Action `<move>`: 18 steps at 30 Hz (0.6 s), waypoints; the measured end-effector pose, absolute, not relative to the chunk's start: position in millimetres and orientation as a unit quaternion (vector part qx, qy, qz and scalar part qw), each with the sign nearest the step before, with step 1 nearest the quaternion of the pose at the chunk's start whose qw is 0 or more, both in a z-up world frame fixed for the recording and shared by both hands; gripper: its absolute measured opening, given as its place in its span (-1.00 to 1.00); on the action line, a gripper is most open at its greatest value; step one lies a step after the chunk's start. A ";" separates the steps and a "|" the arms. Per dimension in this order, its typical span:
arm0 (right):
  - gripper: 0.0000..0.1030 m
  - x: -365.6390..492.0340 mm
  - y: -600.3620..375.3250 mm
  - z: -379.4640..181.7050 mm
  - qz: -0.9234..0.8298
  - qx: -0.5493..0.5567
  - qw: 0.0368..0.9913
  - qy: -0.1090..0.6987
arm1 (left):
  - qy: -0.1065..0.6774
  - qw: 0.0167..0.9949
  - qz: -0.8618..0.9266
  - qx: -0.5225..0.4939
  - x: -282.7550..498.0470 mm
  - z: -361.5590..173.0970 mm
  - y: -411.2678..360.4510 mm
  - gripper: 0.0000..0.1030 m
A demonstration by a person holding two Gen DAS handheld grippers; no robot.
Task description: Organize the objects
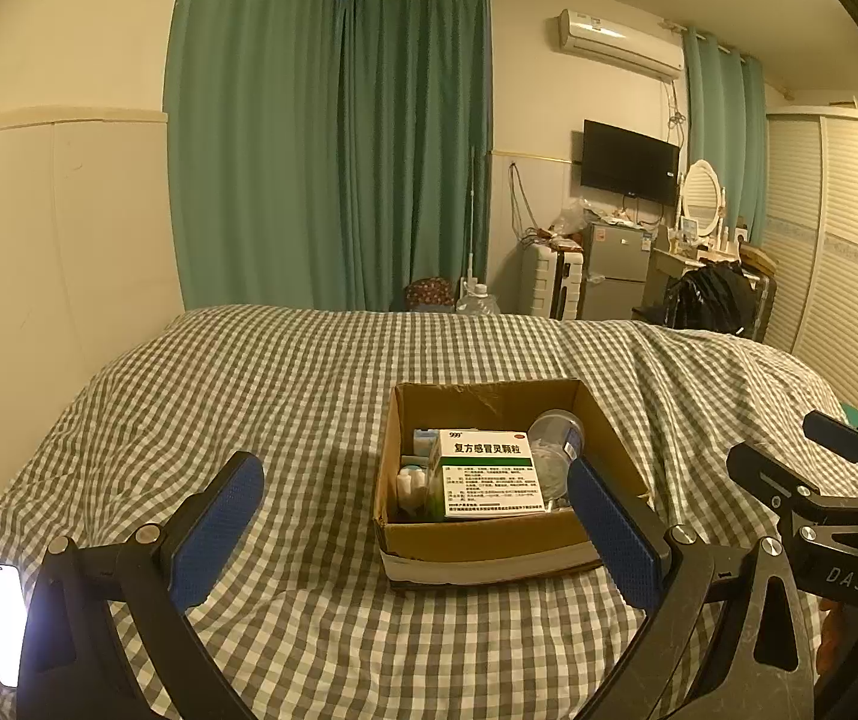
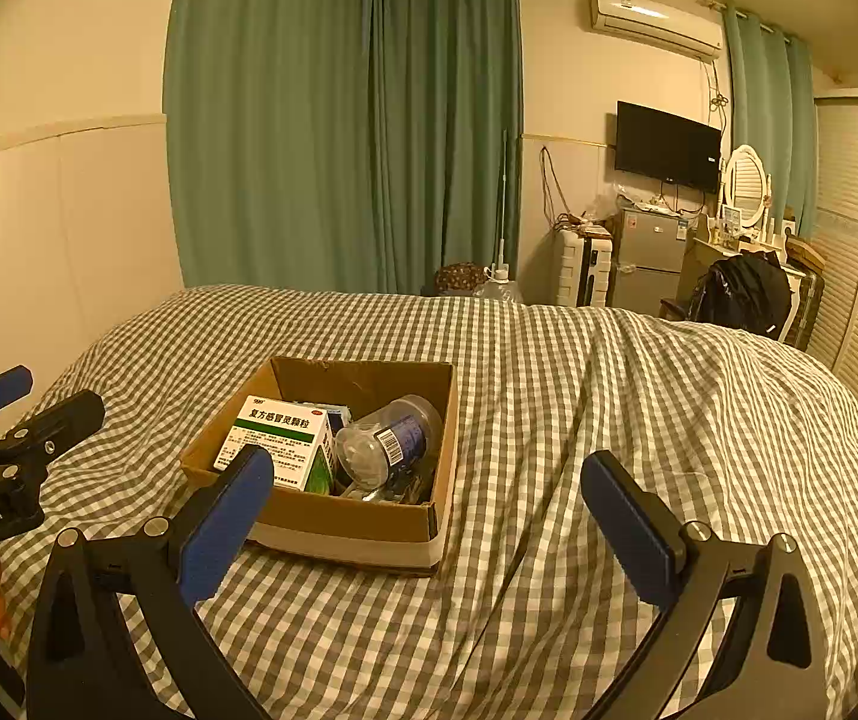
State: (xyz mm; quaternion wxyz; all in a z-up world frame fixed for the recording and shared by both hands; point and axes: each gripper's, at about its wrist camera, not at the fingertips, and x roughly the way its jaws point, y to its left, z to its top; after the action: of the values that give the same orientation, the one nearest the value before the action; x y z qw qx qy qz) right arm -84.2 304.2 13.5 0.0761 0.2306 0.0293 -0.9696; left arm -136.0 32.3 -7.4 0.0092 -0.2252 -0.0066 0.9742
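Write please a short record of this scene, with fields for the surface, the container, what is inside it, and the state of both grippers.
surface: bed with checked cover
container: open cardboard box, resting on the cover
contents: white and green medicine box, lying flat; clear plastic jar, on its side; smaller items beneath, unclear
left gripper: jaws open, holding nothing, box just ahead
right gripper: jaws open, holding nothing, box ahead toward its left
other: lit phone at the left edge of the left wrist view

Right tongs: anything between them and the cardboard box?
Nothing: only bare grey-and-white checked bedcover lies between the open right tongs and the brown cardboard box, as the right wrist view shows.
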 end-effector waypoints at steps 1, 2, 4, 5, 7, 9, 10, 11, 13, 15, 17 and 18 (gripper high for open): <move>0.99 -84.1 304.0 13.7 -0.970 0.231 0.077 0.030 | -0.005 0.009 0.974 -0.226 -136.0 -7.8 32.6 1.00; 0.99 -83.9 303.4 12.9 -0.969 0.231 0.077 0.030 | -0.004 0.009 0.974 -0.226 -136.1 -7.5 33.2 1.00; 0.99 -84.3 302.3 12.4 -0.969 0.232 0.076 0.031 | -0.004 0.009 0.974 -0.228 -136.2 -7.7 33.8 1.00; 0.99 -84.3 301.6 12.0 -0.969 0.233 0.076 0.031 | -0.003 0.009 0.974 -0.228 -136.2 -7.6 34.0 1.00; 0.99 -84.6 300.8 11.5 -0.969 0.233 0.075 0.032 | -0.002 0.007 0.973 -0.230 -136.1 -7.7 34.5 1.00; 0.99 -84.7 300.4 11.1 -0.969 0.234 0.076 0.032 | -0.002 0.006 0.973 -0.230 -136.0 -7.4 34.9 1.00; 0.99 -85.1 299.8 11.0 -0.969 0.234 0.075 0.032 | -0.002 0.005 0.973 -0.229 -135.7 -7.1 35.1 1.00; 0.99 -85.1 299.6 10.9 -0.969 0.235 0.075 0.032 | -0.003 0.004 0.973 -0.229 -135.6 -7.2 35.1 1.00; 0.99 -85.5 298.9 10.6 -0.968 0.235 0.075 0.033 | -0.004 0.003 0.973 -0.230 -135.5 -7.0 35.2 1.00; 0.99 -85.8 298.4 11.1 -0.968 0.235 0.075 0.033 | -0.007 0.000 0.973 -0.231 -135.8 -7.3 34.7 1.00; 0.99 -85.8 298.4 11.1 -0.968 0.236 0.075 0.033 | -0.008 0.001 0.973 -0.232 -135.7 -7.1 34.2 1.00; 0.99 -86.0 298.0 10.8 -0.968 0.237 0.075 0.033 | -0.008 0.001 0.973 -0.232 -135.5 -6.9 34.2 1.00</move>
State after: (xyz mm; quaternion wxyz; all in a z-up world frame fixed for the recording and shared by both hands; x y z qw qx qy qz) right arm -86.0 298.0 10.8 0.0750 0.2366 0.0330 -0.9681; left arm -135.5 34.2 -6.9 0.0012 -0.2323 -0.0080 0.9726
